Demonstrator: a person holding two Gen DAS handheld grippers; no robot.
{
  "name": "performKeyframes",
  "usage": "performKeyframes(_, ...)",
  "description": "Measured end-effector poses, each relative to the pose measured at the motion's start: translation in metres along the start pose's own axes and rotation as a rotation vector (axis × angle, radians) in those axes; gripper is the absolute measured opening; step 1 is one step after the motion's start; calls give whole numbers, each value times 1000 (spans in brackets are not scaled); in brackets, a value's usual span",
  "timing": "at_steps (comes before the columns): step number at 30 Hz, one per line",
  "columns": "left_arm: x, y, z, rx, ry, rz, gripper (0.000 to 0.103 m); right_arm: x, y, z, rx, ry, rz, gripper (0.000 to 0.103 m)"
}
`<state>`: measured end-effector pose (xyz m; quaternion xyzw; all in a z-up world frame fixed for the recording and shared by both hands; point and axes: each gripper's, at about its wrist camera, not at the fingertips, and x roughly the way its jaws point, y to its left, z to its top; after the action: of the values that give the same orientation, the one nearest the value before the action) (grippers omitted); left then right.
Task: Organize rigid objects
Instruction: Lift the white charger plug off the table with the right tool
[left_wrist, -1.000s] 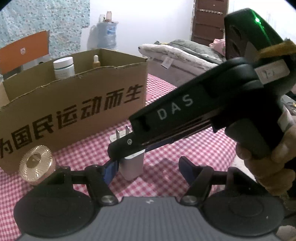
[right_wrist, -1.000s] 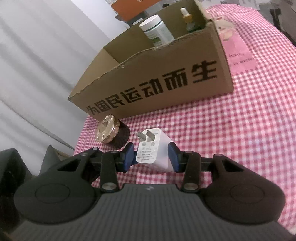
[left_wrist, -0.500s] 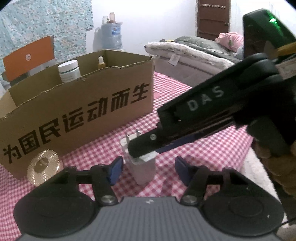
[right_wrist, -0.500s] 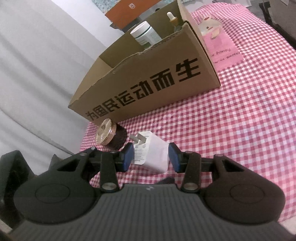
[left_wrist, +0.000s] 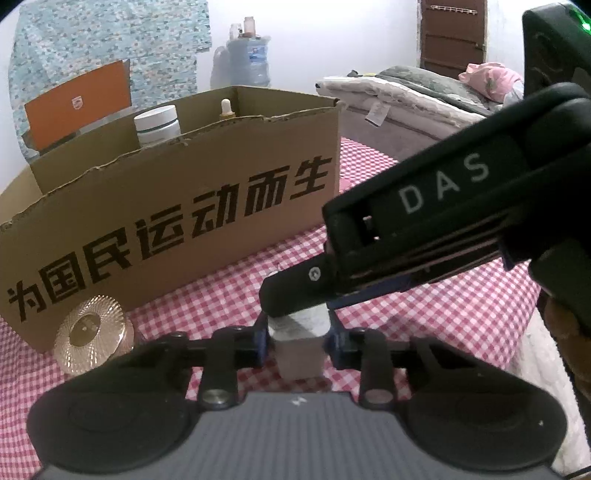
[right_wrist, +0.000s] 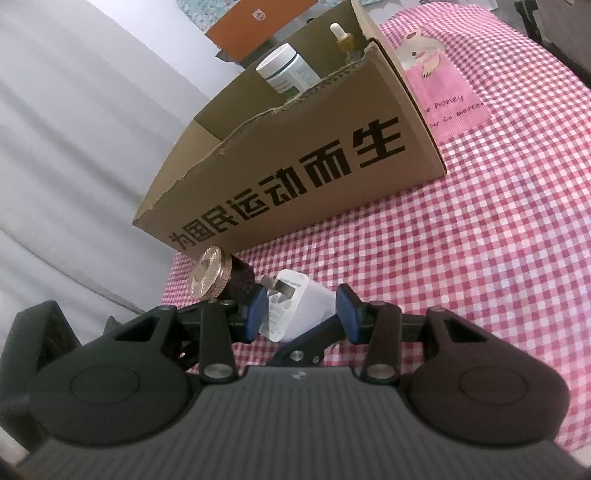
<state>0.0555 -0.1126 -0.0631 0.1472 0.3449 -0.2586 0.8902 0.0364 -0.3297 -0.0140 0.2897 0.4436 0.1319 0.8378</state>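
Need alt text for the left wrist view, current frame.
Both claws grip one white charger above a pink checked cloth: the left claw from below, its jaws having just closed on it, and the right claw reaching in from the right. Behind stand a cardboard box and a gold-lidded jar.

Two bottles (left_wrist: 158, 125) (boxed), one charger (right_wrist: 295, 308)

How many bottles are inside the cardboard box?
2: a white-capped bottle toward the left of the cardboard box, a small dropper bottle further right. Others may hide behind its front wall.
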Motion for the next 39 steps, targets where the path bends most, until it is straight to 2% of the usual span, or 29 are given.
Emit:
performKeyframes(18, -10, -18, -7, 45, 13, 43, 31, -7, 2, -8, 3, 12, 7, 42)
performKeyframes(39, -14, -22, -5, 56, 35, 51, 30, -15, 5, -11, 7, 15, 11, 41)
